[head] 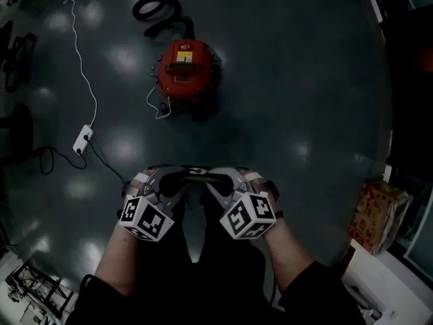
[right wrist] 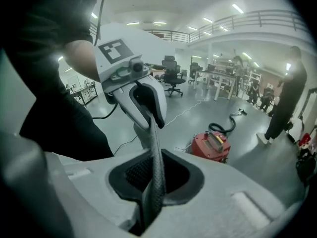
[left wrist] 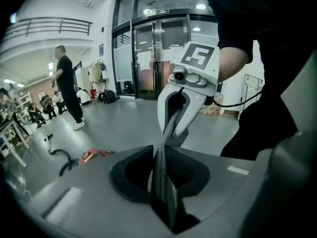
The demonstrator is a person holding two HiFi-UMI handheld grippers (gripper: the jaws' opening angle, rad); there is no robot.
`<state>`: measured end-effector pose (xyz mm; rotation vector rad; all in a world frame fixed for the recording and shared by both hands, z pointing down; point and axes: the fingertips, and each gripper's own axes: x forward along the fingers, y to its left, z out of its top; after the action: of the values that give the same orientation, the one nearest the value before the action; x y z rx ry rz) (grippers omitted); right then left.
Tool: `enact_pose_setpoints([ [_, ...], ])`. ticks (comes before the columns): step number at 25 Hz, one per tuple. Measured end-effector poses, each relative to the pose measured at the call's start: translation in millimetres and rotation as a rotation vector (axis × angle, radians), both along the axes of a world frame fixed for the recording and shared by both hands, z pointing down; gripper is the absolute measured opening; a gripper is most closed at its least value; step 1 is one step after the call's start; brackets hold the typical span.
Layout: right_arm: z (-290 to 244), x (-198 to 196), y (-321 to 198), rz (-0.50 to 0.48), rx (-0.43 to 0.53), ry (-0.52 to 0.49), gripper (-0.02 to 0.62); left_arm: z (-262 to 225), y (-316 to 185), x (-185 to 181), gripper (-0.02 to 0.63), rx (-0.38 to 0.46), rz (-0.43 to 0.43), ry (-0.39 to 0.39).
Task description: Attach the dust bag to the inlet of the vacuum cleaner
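The red vacuum cleaner [head: 187,70] stands on the dark floor ahead of me, its black hose [head: 159,9] coiled behind it. It also shows small in the right gripper view [right wrist: 212,146] and the left gripper view [left wrist: 91,155]. Both grippers are held close together at waist height, tips facing each other. A dark mesh-textured strip of the dust bag [head: 196,172] is stretched between them. My left gripper [left wrist: 166,202] is shut on one end of the strip [left wrist: 166,152], and my right gripper [right wrist: 148,207] is shut on the other end [right wrist: 156,162]. The rest of the bag is lost against dark clothes.
A white power strip [head: 82,139] with a thin white cable lies on the floor at left. A cardboard box [head: 375,212] and white furniture stand at the right edge. A person [left wrist: 67,86] stands farther off, by glass doors; another person [right wrist: 285,98] stands beyond the vacuum.
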<state>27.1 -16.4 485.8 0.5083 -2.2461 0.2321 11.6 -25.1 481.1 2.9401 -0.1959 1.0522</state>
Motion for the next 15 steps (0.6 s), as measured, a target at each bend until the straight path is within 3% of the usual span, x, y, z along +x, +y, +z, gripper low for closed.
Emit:
enact_pose_setpoints([
  [7, 109, 10, -42, 0.063, -0.007, -0.011, 0.031, 106, -44, 10, 0.069, 0.028, 0.013, 0.0],
  [15, 210, 19, -84, 0.056, 0.001, -0.014, 0.035, 204, -80, 20, 0.055, 0.083, 0.008, 0.02],
])
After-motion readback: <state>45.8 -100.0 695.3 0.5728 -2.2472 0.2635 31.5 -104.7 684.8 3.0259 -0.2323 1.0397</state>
